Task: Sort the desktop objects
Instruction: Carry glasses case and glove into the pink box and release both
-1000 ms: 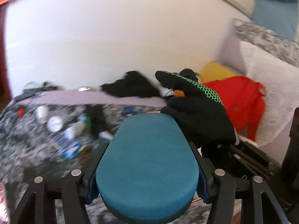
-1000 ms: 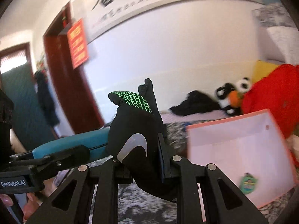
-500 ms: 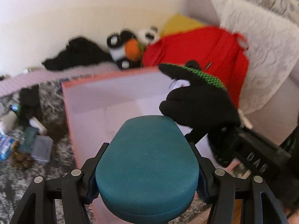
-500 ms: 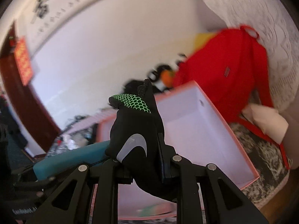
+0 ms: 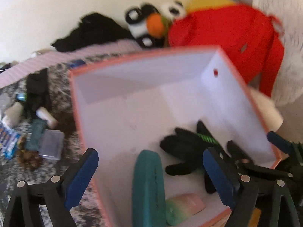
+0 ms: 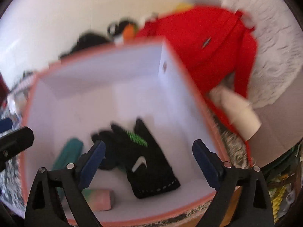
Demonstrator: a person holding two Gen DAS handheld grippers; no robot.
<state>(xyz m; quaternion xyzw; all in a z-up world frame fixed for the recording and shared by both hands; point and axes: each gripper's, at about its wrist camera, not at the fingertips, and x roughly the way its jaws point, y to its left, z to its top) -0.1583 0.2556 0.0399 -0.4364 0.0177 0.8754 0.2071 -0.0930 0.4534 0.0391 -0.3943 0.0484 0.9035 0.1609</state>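
Observation:
A white box with a salmon rim (image 5: 121, 62) (image 6: 98, 49) lies open below both grippers. My left gripper (image 5: 150, 172) is open; the teal oval case (image 5: 148, 189) stands on edge inside the box between its fingers, free of them. It also shows in the right wrist view (image 6: 68, 153). My right gripper (image 6: 148, 160) is open above the black glove with green mesh (image 6: 149, 164), which lies on the box floor and also shows in the left wrist view (image 5: 181, 147). A pastel pouch (image 6: 100, 198) (image 5: 181, 208) lies at the box's near edge.
Left of the box, clutter sits on the speckled cover: a clear case (image 5: 51, 143), a blue packet (image 5: 9, 143), small bottles (image 5: 45, 115). Behind the box are a red bag (image 5: 227, 36), a panda toy (image 5: 149, 24) and black cloth (image 5: 90, 32). White fabric lies on the right.
Both grippers have opened over the box. The teal case has left the left gripper and the black glove has left the right gripper; both now lie inside the box.

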